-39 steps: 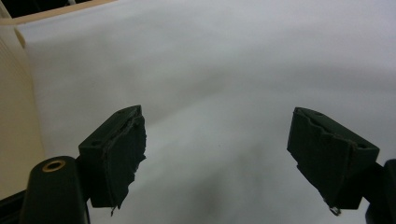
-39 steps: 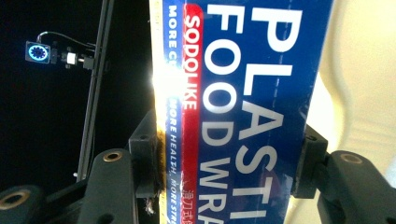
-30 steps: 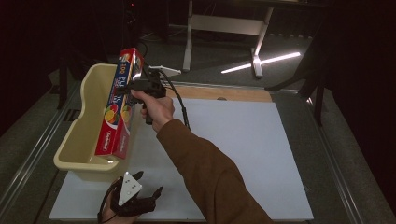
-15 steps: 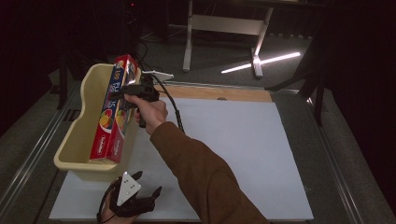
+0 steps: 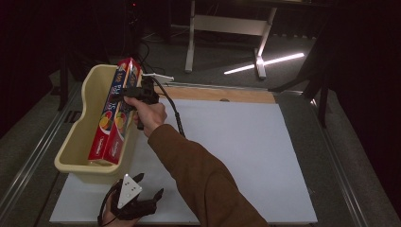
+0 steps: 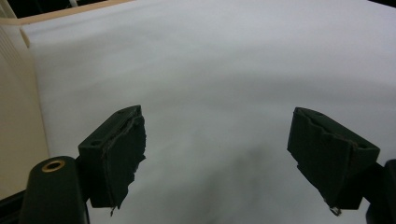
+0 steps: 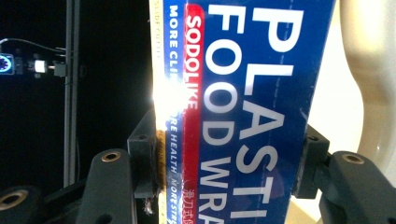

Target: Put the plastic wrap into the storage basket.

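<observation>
Long red-and-blue cardboard plastic-wrap box [image 5: 115,115]: light, stiff, glossy, crushable; clamped mid-length between right gripper [image 7: 224,163] fingers, tilted over yellow plastic tub [image 5: 75,142]; left gripper [image 6: 219,158] fingers apart

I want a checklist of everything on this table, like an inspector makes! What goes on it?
Surface: white sheet covers the table, with a wooden strip along its far edge.
Job's things: red and blue plastic wrap box lies slanted across the yellow tub, its near end on the tub's near rim, its far end raised.
Clutter: nothing seen.
Grippers: right gripper is shut on the box, pads pressing both sides; left gripper rests open over the bare sheet, holding nothing.
Cables: a black cable trails from the right gripper across the sheet.
Surroundings: dark room, grey floor, a metal table stand behind.
</observation>
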Tool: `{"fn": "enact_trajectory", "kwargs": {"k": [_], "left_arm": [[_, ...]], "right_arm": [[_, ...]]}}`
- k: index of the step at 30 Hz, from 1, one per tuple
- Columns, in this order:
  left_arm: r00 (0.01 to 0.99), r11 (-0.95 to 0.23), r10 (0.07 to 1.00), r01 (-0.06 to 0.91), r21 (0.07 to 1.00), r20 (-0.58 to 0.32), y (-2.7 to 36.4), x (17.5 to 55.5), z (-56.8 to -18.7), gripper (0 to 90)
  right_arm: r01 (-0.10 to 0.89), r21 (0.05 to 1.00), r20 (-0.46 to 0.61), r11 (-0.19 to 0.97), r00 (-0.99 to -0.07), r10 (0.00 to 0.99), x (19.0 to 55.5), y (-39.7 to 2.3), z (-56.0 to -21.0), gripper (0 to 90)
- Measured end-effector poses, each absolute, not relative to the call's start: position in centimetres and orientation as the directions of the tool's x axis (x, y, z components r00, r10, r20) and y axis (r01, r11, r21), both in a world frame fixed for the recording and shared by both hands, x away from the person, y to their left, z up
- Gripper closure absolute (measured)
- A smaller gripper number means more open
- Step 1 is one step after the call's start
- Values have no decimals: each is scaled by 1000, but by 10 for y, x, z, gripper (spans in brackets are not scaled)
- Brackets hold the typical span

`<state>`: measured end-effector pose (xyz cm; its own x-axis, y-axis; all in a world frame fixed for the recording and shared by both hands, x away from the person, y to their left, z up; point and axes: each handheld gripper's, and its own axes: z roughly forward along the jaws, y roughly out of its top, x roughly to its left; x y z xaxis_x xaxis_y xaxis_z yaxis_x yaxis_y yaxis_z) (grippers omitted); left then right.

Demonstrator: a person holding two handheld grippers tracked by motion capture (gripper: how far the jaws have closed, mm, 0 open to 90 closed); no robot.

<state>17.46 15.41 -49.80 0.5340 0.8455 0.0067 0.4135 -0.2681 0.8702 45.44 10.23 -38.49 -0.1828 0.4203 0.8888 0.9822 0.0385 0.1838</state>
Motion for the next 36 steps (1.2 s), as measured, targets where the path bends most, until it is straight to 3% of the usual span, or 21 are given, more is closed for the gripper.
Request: {"fn": "enact_trajectory", "kwargs": {"k": [29,33,36], "left_arm": [[529,-257,849,411,875,0,156,173,-497,191],[530,-258,848,411,874,1,156,173,-497,191],[532,-263,847,412,872,4,155,174,-497,191]], "right_arm": [[984,167,814,60,-172,554,455,124,-401,398],[985,159,794,67,-168,585,455,122,-397,327],[984,162,820,77,-178,545,456,117,-389,343]]}}
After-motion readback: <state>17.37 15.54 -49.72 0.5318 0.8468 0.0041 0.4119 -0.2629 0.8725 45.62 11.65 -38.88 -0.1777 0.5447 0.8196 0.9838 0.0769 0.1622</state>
